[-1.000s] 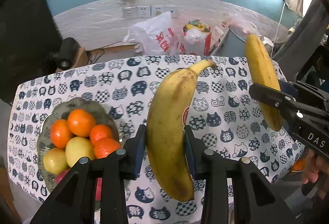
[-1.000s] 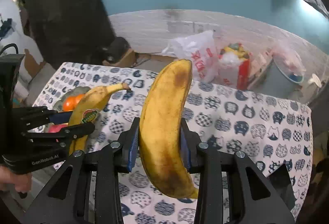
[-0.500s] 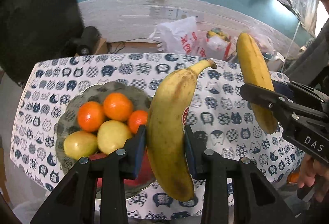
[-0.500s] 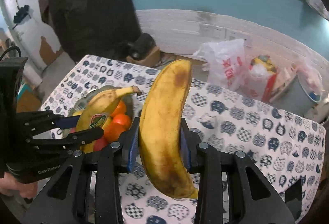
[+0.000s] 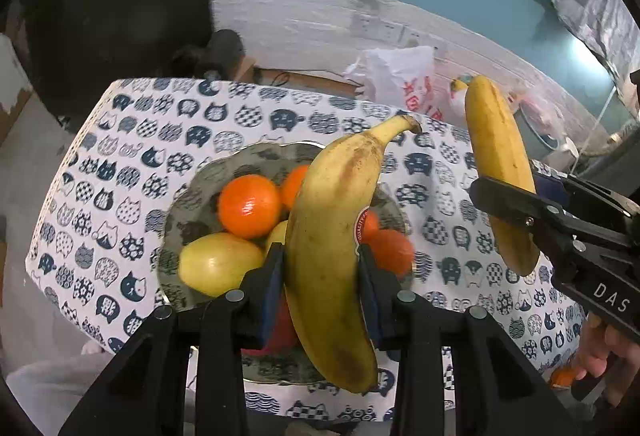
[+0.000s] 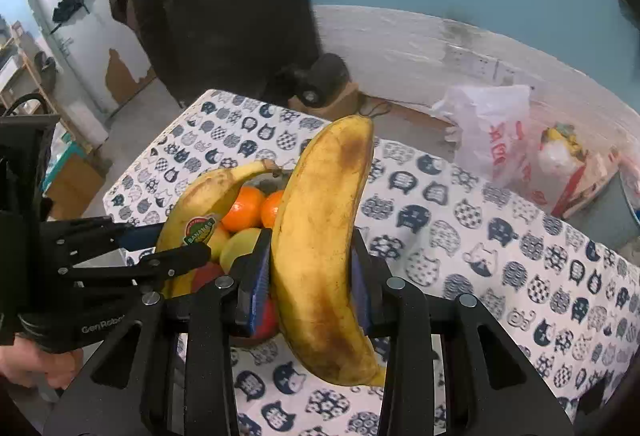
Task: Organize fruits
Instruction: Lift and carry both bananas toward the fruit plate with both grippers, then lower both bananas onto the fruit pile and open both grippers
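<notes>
Upright, each banana (image 5: pixel 332 244) (image 6: pixel 320 236) sits clamped between jaws — above bowl (image 5: pixel 188 196).

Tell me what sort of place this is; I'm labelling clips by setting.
Probably a lived-in home room: a cat-print tablecloth under a fruit bowl, shopping bags on the floor, wall sockets.

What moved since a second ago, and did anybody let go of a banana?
Nobody let go. Both hand-held grippers carried their bananas toward the fruit bowl: the left hand-held gripper now holds its stickered banana over the oranges, and the right hand-held gripper brought its banana close beside. The fruit in the bowl and the cat tablecloth stayed as they were.
</notes>
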The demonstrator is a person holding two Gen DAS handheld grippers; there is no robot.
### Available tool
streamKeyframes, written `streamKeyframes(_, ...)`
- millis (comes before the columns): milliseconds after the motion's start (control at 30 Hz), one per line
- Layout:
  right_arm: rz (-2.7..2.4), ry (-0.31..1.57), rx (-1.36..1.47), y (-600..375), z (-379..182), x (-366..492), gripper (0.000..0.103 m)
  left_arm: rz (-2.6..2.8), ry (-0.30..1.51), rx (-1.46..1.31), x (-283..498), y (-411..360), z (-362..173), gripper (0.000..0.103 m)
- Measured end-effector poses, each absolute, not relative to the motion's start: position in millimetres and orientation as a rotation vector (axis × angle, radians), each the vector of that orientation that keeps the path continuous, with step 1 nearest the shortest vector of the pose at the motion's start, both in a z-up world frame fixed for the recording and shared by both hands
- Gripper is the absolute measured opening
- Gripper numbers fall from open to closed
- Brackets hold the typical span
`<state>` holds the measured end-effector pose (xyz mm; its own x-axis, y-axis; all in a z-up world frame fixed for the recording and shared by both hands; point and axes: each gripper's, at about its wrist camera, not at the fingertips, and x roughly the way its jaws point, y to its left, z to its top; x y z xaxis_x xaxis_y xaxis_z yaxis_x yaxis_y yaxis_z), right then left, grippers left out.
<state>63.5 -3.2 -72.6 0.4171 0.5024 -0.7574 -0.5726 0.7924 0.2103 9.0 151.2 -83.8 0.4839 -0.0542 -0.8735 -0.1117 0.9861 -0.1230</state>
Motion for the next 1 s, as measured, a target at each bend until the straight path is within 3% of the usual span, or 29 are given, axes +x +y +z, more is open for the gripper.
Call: streamKeyframes(1000,0.815,1.093,-0.137,98,-132,85,0.034,0.126,1.172,-0.407,31,230,-142,0.037)
